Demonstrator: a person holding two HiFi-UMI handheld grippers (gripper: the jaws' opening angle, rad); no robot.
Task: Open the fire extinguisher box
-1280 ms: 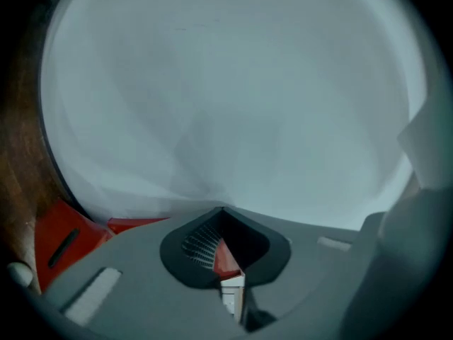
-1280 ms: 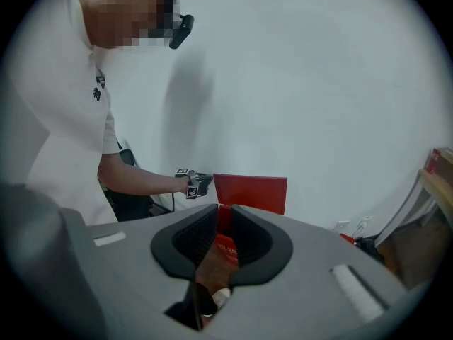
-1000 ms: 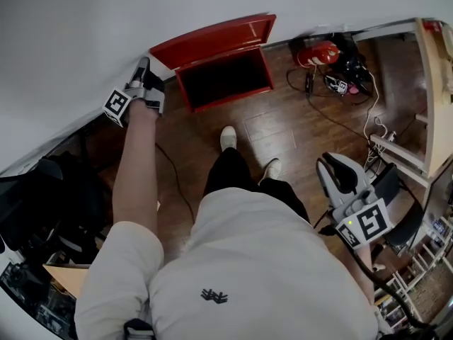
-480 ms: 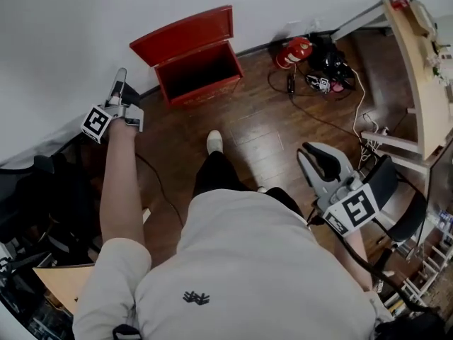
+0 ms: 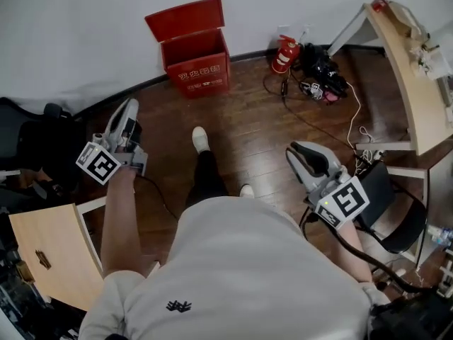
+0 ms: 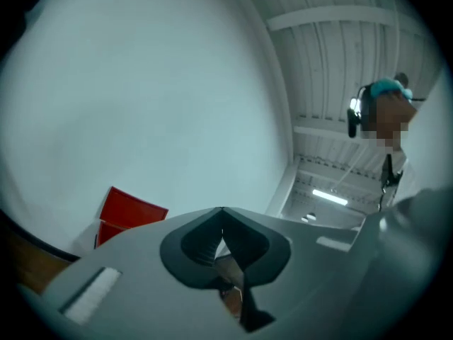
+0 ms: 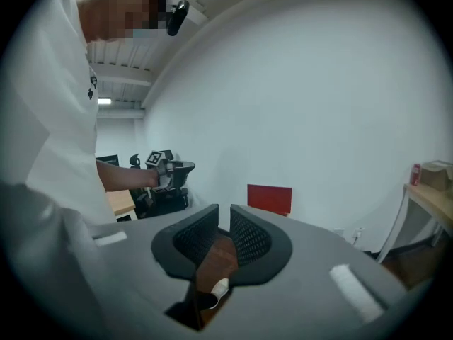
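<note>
The red fire extinguisher box [image 5: 196,61] stands on the wooden floor against the white wall. Its lid [image 5: 184,18] is raised and leans back on the wall. The box also shows small in the left gripper view [image 6: 126,215] and the right gripper view [image 7: 269,198]. My left gripper [image 5: 128,113] is shut and empty, held well back from the box at its left; its tips meet [image 6: 222,212]. My right gripper [image 5: 303,154] hangs at my right side, far from the box. Its jaws stand a little apart [image 7: 224,215] with nothing between them.
A red fire extinguisher [image 5: 285,53] stands right of the box, beside a tangle of cables and gear [image 5: 318,76]. A wooden desk [image 5: 407,69] fills the right side. A black chair [image 5: 389,204] is at my right, a wooden board [image 5: 49,253] and dark chairs [image 5: 35,140] at my left.
I have stepped back from the box, which now sits farther off. My left gripper has drawn away from the raised lid and come down to my side. The lid stays up.
</note>
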